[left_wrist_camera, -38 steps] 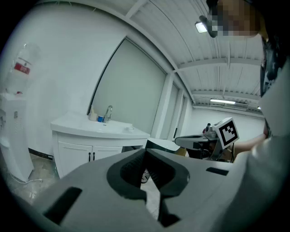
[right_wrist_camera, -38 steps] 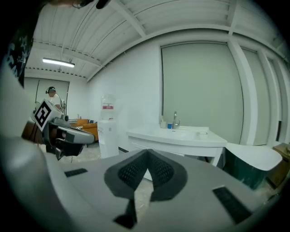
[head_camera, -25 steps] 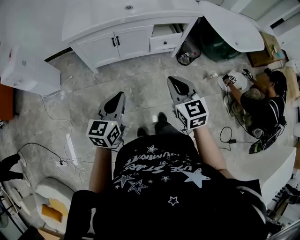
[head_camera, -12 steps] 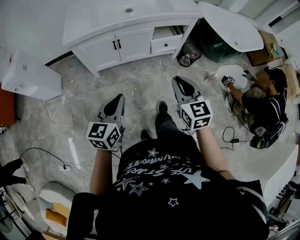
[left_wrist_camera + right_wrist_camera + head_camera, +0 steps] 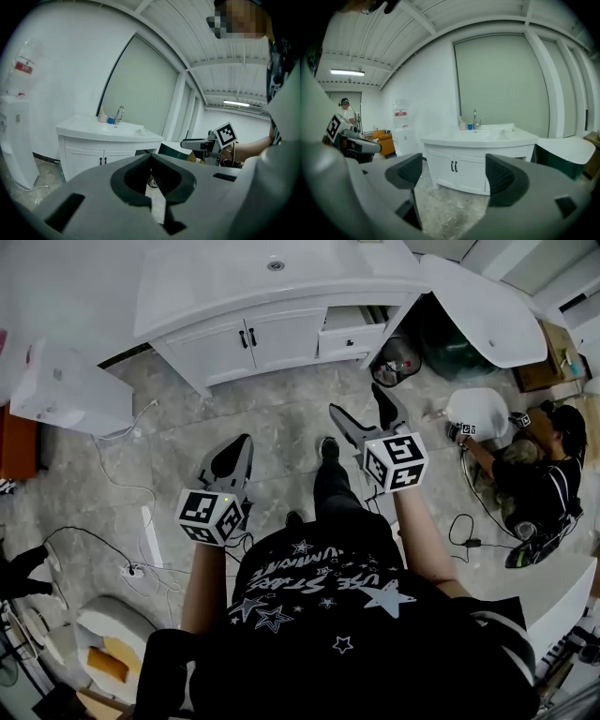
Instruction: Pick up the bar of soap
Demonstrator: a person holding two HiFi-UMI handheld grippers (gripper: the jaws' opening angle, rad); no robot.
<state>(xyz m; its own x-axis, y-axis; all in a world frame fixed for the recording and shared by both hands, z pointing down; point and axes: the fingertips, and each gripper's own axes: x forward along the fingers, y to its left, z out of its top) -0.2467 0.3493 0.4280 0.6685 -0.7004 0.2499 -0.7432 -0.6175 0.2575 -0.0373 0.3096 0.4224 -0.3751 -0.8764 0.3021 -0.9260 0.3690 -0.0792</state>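
A white vanity [image 5: 272, 296] with a basin stands ahead at the top of the head view. In the right gripper view a faucet [image 5: 475, 118] and small bottles stand at its back. A small pale item [image 5: 140, 131] lies on the counter's right part; I cannot tell whether it is the soap. My left gripper [image 5: 244, 441] hangs over the floor, shut and empty, its jaws meeting [image 5: 151, 159]. My right gripper [image 5: 358, 404] points at the vanity. Its jaws have just been opening, with nothing between the pads [image 5: 410, 171].
A white water dispenser [image 5: 66, 390] stands at the left, with cables [image 5: 122, 484] across the floor. A bin [image 5: 398, 357] sits by the vanity's open right door. A person [image 5: 539, 465] sits on the floor at the right. A white fixture [image 5: 103, 643] is at bottom left.
Both grippers have moved forward toward the vanity. The right gripper's jaws went from shut to wide open. The left gripper stays shut.
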